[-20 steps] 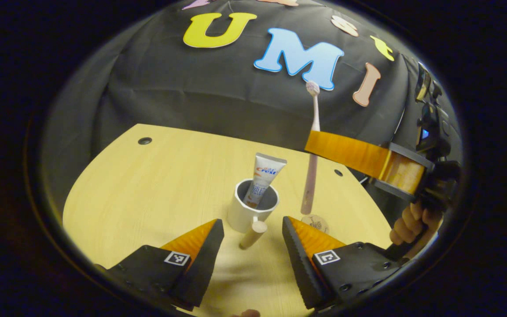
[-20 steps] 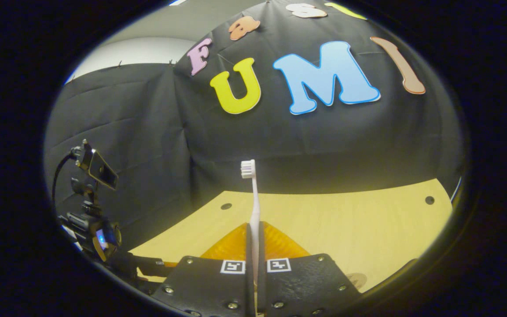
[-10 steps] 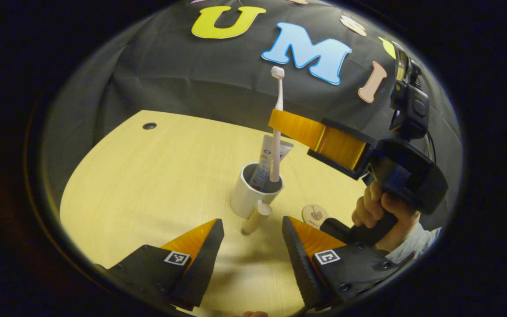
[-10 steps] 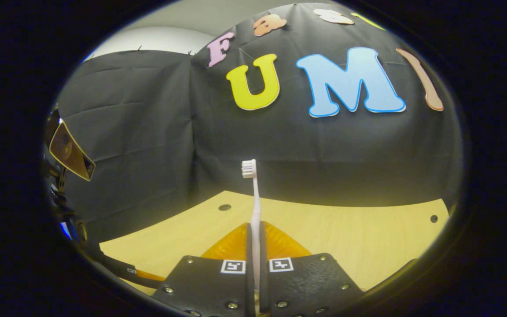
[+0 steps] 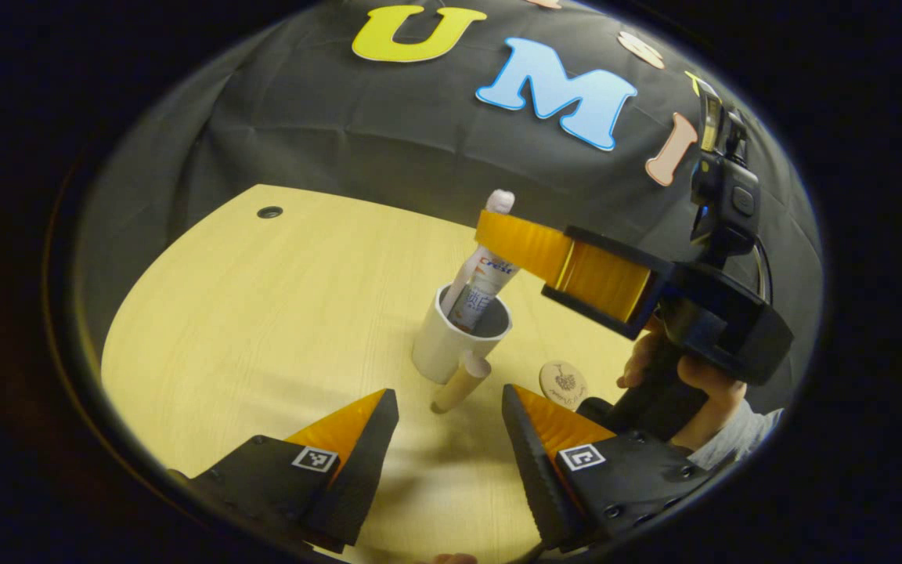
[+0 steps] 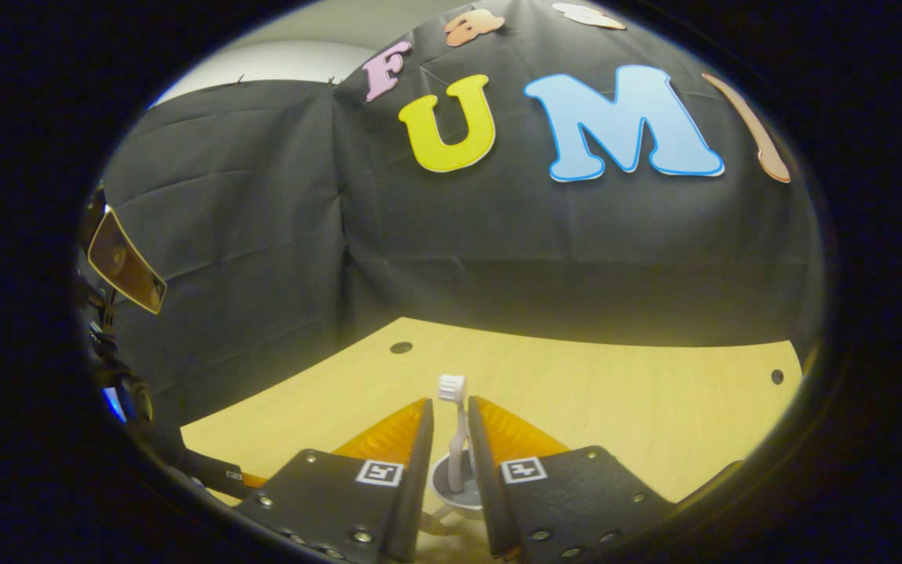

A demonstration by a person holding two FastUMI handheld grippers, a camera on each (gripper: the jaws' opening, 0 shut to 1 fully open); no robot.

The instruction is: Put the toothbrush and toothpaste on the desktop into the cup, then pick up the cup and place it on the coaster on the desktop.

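Note:
A white cup with a wooden handle stands on the wooden desktop. The toothpaste tube leans inside it. The pale pink toothbrush stands in the cup too, with its bristle head up. My right gripper hovers right over the cup, open, its fingers on either side of the brush without pressing it. From the left gripper view, that gripper reaches in from the right. My left gripper is open just in front of the handle. A round wooden coaster lies right of the cup.
A hand holds the right gripper's grip at the right of the left gripper view. Small dark holes mark the desktop near its far edge. Black cloth walls close the booth behind and to the left.
The right gripper carried the toothbrush left over the cup, lowered it in, then opened its fingers. The brush now rests in the cup. The left gripper stayed open in place.

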